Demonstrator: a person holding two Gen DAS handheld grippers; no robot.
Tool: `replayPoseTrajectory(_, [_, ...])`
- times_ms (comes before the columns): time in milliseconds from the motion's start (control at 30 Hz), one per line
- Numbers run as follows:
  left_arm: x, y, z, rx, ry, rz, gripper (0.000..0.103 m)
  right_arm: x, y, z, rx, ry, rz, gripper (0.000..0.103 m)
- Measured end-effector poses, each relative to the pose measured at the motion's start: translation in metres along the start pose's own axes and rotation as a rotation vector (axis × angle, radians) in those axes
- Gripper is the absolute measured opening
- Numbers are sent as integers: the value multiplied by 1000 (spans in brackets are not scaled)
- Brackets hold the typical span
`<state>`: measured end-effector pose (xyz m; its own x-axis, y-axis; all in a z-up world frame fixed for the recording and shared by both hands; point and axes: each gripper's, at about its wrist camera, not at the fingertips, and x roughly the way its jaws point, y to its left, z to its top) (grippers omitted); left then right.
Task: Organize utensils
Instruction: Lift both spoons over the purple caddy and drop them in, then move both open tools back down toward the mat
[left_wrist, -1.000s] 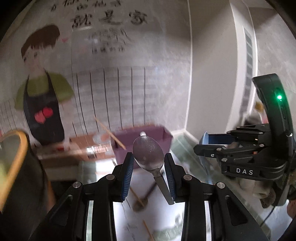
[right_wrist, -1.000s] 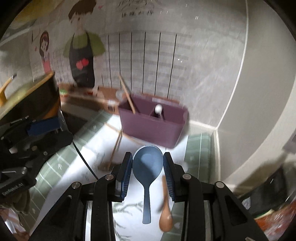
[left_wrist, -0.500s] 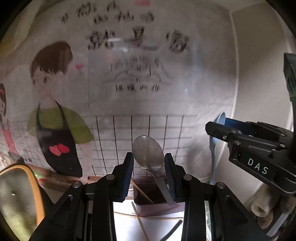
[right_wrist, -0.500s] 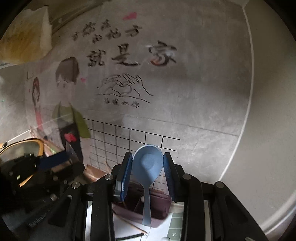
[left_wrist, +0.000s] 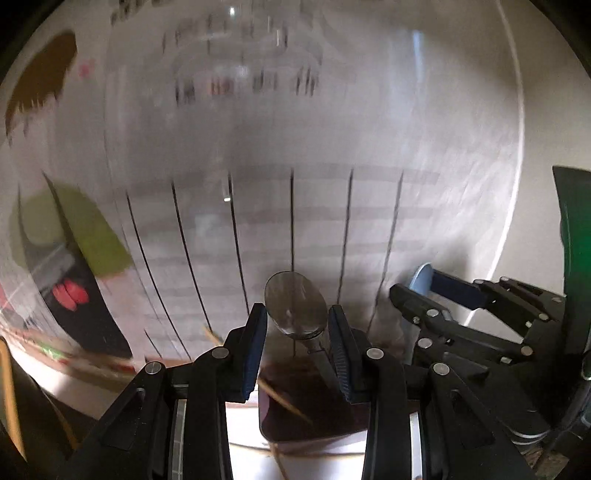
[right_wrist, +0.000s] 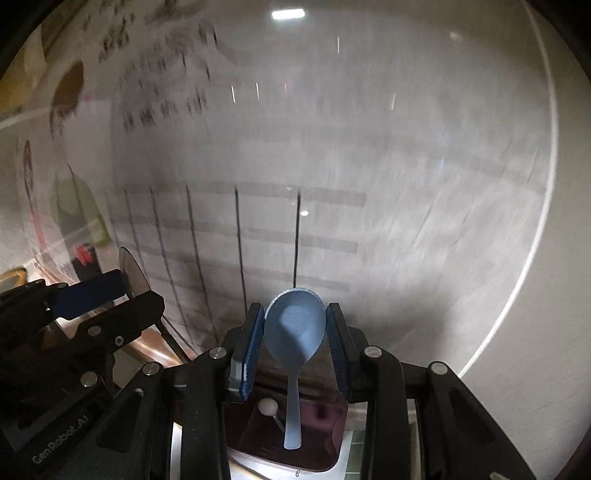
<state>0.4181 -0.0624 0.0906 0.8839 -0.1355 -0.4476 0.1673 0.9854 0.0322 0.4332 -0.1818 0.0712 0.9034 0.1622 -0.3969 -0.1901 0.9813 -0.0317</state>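
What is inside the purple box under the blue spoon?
In the right wrist view the purple box holds a utensil with a white ball end. The blue spoon, hanging handle down, and the right tool cover the rest of the inside.

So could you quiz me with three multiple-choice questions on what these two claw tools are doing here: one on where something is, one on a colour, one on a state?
1. Where does the handle of the blue spoon hang?
A. over the purple bin
B. flat on a plate
C. inside a drawer

2. What colour is the spoon in the left gripper?
A. red
B. silver
C. green

3. How is the right gripper holding?
A. empty and wide open
B. closed on a chopstick
C. pads pressed on the blue spoon's bowl

Answers: 1 A, the handle tip shows against the bin's opening. 2 B, the metal spoon is shiny grey. 3 C, both pads touch the bowl's edges.
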Motion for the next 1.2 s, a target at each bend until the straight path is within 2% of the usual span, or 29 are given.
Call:
replayPoseTrajectory(133, [37,6,-29,-22,102,-8,35,32,-1,-25,3,68,-10,32])
replayPoseTrajectory(300, [63,13,-52,-63,196,-26,36,57,-4,-50,11,134,2,32])
replayPoseTrajectory(400, [64,17,-58,-83,216,-26,37,67,-4,-60,14,177,17,32])
replayPoseTrajectory(433, [62,17,-58,-84,212,-22,41,68,-4,-63,20,184,21,33])
replayPoseTrajectory(500, [53,13,-56,-78,198,-17,47,70,-5,-70,35,218,46,41])
replayPoseTrajectory(533, [47,12,-54,-72,188,-5,50,71,-6,-73,41,231,52,54])
replayPoseTrajectory(567, [41,11,-53,-68,180,1,53,69,-7,-76,45,232,46,60])
replayPoseTrajectory(600, [33,12,-52,-67,172,5,54,67,-7,-76,48,224,32,63])
replayPoseTrajectory(733, [2,12,-51,-60,141,22,56,31,-14,-78,52,192,35,65])
replayPoseTrajectory(867, [-40,11,-61,-44,118,36,60,-12,-15,-80,38,148,15,79])
replayPoseTrajectory(900, [-51,6,-66,-43,123,31,62,-23,-14,-82,35,138,10,81])
replayPoseTrajectory(967, [-64,3,-77,-37,138,27,66,-43,-11,-85,26,130,-9,91])
replayPoseTrajectory(1100, [-85,1,-109,-12,179,19,66,-79,2,-102,-5,116,-58,102])
replayPoseTrajectory(1200, [-94,0,-137,-1,234,-11,66,-93,16,-119,-49,122,-69,103])
